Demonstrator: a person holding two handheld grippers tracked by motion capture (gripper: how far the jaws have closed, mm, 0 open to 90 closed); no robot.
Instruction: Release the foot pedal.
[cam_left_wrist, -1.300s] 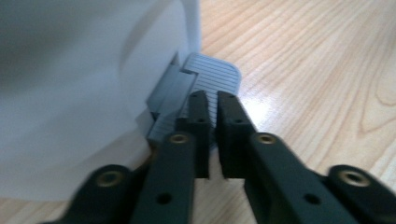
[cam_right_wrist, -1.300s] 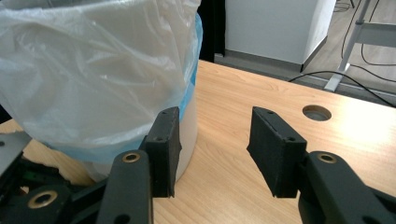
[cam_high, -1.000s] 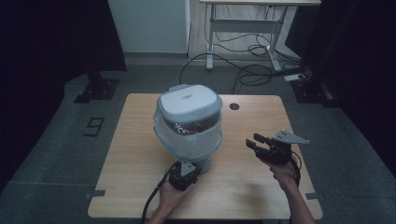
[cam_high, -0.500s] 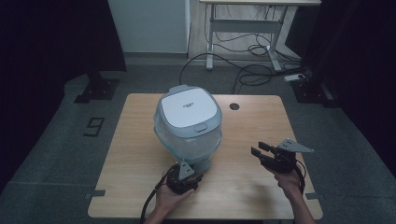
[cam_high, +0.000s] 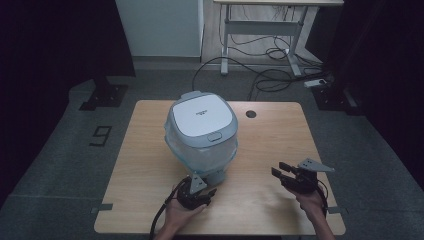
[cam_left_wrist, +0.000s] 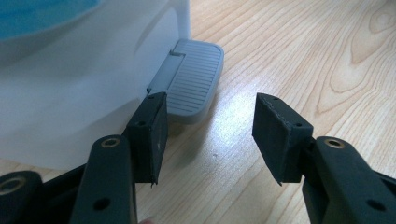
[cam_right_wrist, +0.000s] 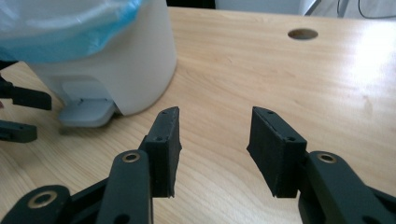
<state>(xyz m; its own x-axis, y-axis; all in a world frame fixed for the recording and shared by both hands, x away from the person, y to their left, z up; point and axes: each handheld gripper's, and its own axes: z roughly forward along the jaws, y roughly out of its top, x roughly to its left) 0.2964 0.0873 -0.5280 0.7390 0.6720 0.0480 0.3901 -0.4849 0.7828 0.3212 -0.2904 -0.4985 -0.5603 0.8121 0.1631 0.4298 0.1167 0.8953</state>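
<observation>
High view: bin (cam_high: 201, 135) lid now shut, open a second ago; left gripper (cam_high: 200, 194) jaws just opened off its pedal (cam_left_wrist: 192, 86). Right gripper (cam_high: 283, 174) jaws open, empty. One bin, two grippers.

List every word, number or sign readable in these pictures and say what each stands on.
"9": a dark figure on the grey floor left of the table.
Small dark print on the pedal bin's lid: too small to read.
Nothing else carries text.
</observation>
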